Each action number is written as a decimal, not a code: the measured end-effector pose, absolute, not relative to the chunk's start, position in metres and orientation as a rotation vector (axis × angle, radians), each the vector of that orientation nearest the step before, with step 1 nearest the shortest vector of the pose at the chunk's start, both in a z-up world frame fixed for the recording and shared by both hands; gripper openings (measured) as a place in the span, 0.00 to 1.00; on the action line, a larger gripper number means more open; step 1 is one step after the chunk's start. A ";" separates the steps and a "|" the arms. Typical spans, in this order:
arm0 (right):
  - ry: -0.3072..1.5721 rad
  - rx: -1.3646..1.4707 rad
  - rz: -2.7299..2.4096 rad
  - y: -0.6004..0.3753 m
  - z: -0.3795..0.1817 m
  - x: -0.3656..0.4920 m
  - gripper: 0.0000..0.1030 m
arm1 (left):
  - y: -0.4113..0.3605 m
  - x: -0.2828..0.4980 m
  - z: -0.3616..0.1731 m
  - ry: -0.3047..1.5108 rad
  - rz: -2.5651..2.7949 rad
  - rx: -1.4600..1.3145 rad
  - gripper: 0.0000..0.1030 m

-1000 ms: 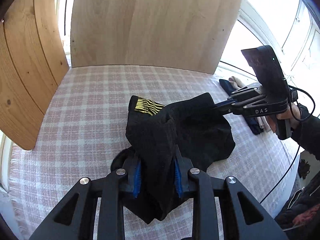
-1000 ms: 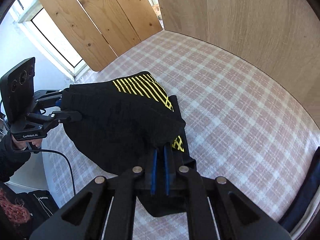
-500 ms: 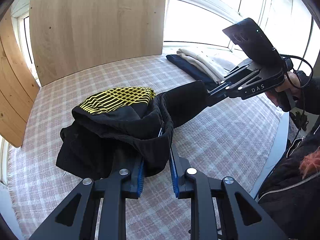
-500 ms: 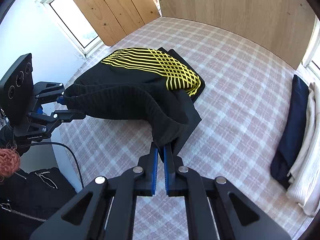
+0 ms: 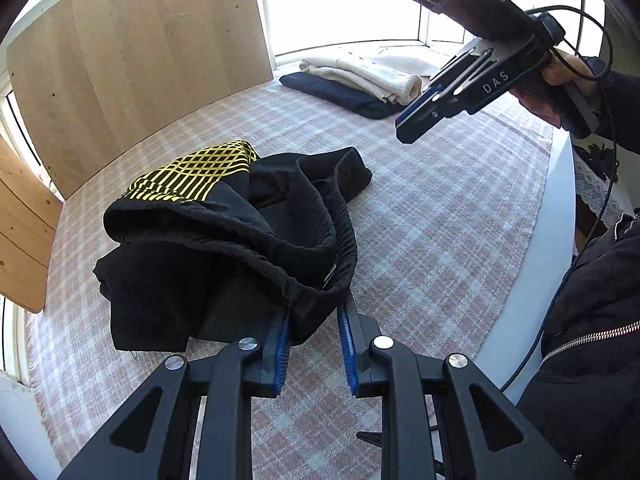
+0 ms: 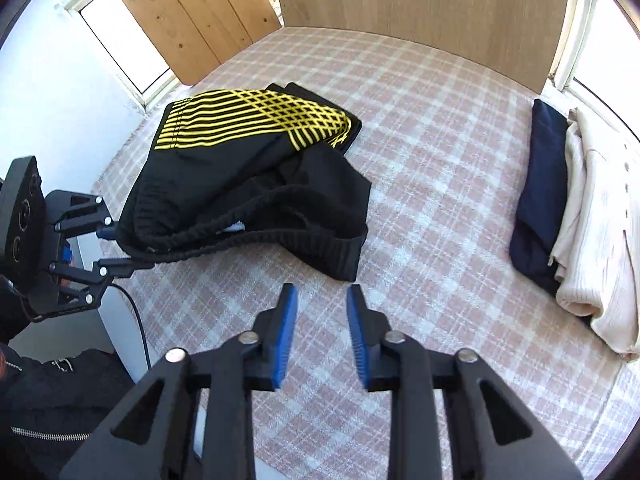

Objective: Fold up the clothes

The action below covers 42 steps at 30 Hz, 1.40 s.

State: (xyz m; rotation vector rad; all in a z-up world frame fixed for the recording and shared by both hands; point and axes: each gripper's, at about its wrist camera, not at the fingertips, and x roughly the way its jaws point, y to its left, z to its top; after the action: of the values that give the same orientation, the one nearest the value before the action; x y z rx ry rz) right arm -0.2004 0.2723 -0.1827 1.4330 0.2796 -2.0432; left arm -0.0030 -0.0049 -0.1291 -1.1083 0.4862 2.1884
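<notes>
Black shorts with yellow stripes [image 5: 224, 232] lie bunched on the checked cloth, waistband gaping toward me; they also show in the right wrist view [image 6: 248, 172]. My left gripper [image 5: 314, 316] is open, its jaws either side of the waistband's near edge, which sags between them. In the right wrist view the left gripper [image 6: 124, 248] sits at the shorts' left end. My right gripper [image 6: 322, 300] is open and empty, above the cloth just short of the waistband; the left wrist view shows the right gripper [image 5: 408, 128] raised clear of the shorts.
A folded navy garment [image 6: 540, 196] and a folded cream garment [image 6: 592, 220] lie stacked at the right edge of the checked surface [image 6: 432, 152]. Wooden boards [image 5: 132, 64] stand behind. The table's front edge [image 5: 552, 240] and my dark jacket are near.
Both grippers have let go: the right one released the waistband and lifted away, and the left one opened. The shorts dropped and now rest on the cloth.
</notes>
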 end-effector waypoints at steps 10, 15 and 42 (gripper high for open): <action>0.378 1.520 -1.940 0.228 -0.232 -0.257 0.63 | -0.007 -0.011 -0.123 0.537 2.216 -1.092 0.20; 0.423 1.549 -1.828 0.216 -0.250 -0.252 0.16 | -0.007 -0.017 -0.126 0.537 2.213 -1.109 0.20; 0.514 1.512 -1.954 0.267 -0.238 -0.161 0.06 | -0.074 -0.046 -0.091 0.664 2.236 -1.199 0.48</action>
State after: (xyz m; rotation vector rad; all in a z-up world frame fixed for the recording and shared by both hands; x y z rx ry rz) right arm -0.1610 0.2666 -0.2380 1.5121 0.5139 -1.9535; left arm -0.0456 -0.0744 -0.0914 -1.1990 0.6638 2.2355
